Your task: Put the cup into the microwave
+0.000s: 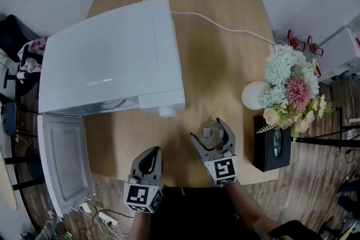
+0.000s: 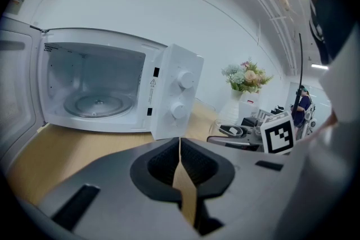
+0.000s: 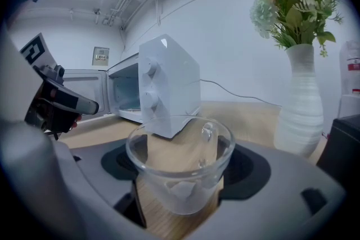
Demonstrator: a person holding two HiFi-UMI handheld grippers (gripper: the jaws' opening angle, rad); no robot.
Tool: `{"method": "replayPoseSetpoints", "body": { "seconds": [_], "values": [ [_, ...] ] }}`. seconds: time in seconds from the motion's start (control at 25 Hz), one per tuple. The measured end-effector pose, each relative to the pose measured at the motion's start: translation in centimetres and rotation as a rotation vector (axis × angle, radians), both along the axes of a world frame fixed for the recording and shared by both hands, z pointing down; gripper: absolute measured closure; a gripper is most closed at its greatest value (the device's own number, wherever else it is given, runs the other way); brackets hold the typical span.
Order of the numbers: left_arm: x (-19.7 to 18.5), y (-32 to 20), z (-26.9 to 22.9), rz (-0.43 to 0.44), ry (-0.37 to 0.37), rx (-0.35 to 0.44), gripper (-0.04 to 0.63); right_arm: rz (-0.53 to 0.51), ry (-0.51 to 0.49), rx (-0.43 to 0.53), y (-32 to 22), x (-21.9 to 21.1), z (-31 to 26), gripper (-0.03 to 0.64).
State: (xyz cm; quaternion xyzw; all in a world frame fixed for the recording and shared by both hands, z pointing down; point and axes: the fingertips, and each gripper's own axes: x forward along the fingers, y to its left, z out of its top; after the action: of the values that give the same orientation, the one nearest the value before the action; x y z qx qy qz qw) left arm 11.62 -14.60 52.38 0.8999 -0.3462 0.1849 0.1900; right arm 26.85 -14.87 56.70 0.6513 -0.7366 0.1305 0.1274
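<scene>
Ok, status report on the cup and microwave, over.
Right gripper shut on glass cup; left gripper shut, empty. Microwave door open, turntable bare. Nothing on the table between cup and microwave.

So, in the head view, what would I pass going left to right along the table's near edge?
Open microwave door → left gripper → glass cup in the right gripper → black box.

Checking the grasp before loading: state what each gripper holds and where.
Right gripper clamps the glass cup by its side walls. Left gripper is shut, empty.
</scene>
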Motion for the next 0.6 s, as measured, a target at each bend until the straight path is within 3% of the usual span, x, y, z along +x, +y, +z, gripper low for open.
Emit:
{"method": "replayPoseSetpoints", "body": {
  "seconds": [0.6],
  "values": [
    [-2.3, 1.1, -1.0, -0.033, 0.002, 0.013, 0.589, 0.012, 0.033, -0.013, 1.2, -0.3, -0.5, 0.249]
  ]
}}
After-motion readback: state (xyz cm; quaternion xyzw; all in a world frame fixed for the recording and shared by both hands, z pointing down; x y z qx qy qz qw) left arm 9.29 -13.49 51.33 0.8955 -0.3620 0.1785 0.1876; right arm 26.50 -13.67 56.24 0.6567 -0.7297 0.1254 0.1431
